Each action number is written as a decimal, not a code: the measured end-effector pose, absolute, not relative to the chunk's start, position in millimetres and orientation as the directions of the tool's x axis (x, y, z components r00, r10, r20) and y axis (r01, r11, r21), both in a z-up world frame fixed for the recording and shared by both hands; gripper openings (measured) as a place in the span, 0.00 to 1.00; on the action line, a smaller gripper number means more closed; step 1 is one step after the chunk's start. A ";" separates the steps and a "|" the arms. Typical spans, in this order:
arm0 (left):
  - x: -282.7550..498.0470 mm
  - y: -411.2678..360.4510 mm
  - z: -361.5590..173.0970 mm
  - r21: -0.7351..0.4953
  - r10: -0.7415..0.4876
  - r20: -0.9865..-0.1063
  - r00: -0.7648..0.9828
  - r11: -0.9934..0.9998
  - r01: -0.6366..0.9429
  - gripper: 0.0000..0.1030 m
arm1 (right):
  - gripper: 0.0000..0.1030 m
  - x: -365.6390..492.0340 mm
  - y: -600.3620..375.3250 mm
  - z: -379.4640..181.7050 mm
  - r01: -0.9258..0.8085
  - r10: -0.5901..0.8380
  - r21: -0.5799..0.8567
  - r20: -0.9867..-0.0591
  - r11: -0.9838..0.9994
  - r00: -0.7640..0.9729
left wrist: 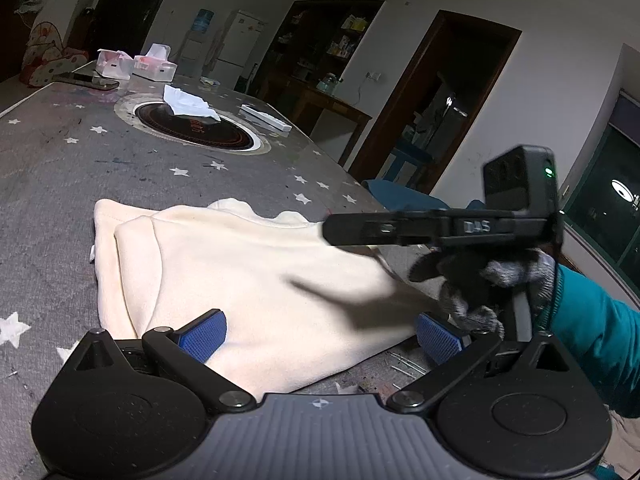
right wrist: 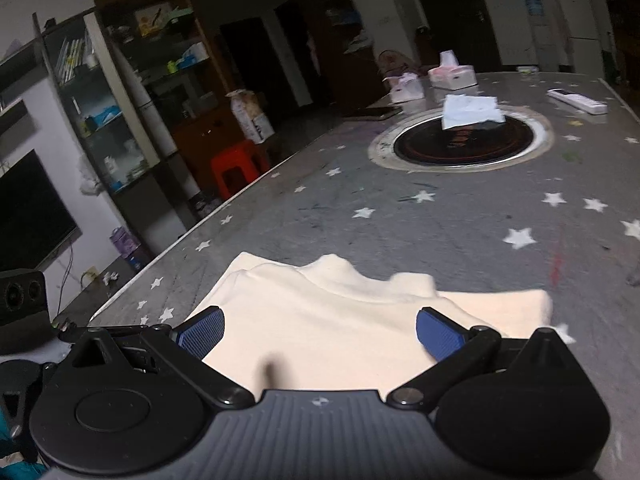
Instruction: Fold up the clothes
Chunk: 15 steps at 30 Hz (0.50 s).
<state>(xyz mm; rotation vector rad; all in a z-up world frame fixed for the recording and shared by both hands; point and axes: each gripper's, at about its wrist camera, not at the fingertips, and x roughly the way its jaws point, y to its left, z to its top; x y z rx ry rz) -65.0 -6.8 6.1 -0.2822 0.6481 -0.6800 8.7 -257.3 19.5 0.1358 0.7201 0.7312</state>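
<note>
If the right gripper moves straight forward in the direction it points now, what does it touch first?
Most likely the cream folded garment just ahead of the open right gripper. How high the fingers are above the cloth is unclear; if they clear it, the star-patterned table cover comes next.

Two low wrist views from the near table (left wrist: pixel 60 168) edge, facing across, both over the cream garment (right wrist: pixel 320 320).

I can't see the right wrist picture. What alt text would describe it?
A cream folded garment lies on a grey star-patterned table, framed by the open right gripper with blue pads hovering over its near edge. Farther back are a round inset cooktop, a white tissue and a remote control.
</note>
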 end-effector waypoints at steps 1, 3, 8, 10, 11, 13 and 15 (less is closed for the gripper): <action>-64.9 -6.7 6.2 -0.442 -0.660 -0.461 0.593 0.750 0.491 1.00 | 1.00 12.0 -253.5 17.5 -0.565 0.652 0.352 -0.558 0.747 0.514; -64.9 -6.9 6.2 -0.441 -0.660 -0.461 0.593 0.751 0.492 1.00 | 1.00 14.3 -250.2 17.2 -0.566 0.648 0.345 -0.563 0.749 0.514; -65.4 -7.5 6.2 -0.432 -0.660 -0.464 0.591 0.751 0.500 1.00 | 1.00 13.7 -247.8 21.4 -0.563 0.633 0.326 -0.568 0.760 0.526; -65.7 -7.4 7.3 -0.431 -0.659 -0.467 0.589 0.751 0.499 1.00 | 1.00 13.5 -246.8 23.1 -0.562 0.627 0.318 -0.570 0.764 0.530; -66.0 -7.0 8.8 -0.432 -0.658 -0.468 0.590 0.753 0.497 1.00 | 1.00 13.3 -246.3 24.0 -0.561 0.624 0.314 -0.571 0.766 0.533; -66.9 -5.2 12.9 -0.433 -0.653 -0.468 0.595 0.757 0.490 1.00 | 1.00 13.1 -245.4 25.7 -0.560 0.619 0.306 -0.573 0.770 0.537; -68.8 0.0 17.8 -0.428 -0.639 -0.466 0.612 0.768 0.477 1.00 | 1.00 11.9 -244.7 28.0 -0.560 0.613 0.296 -0.573 0.774 0.544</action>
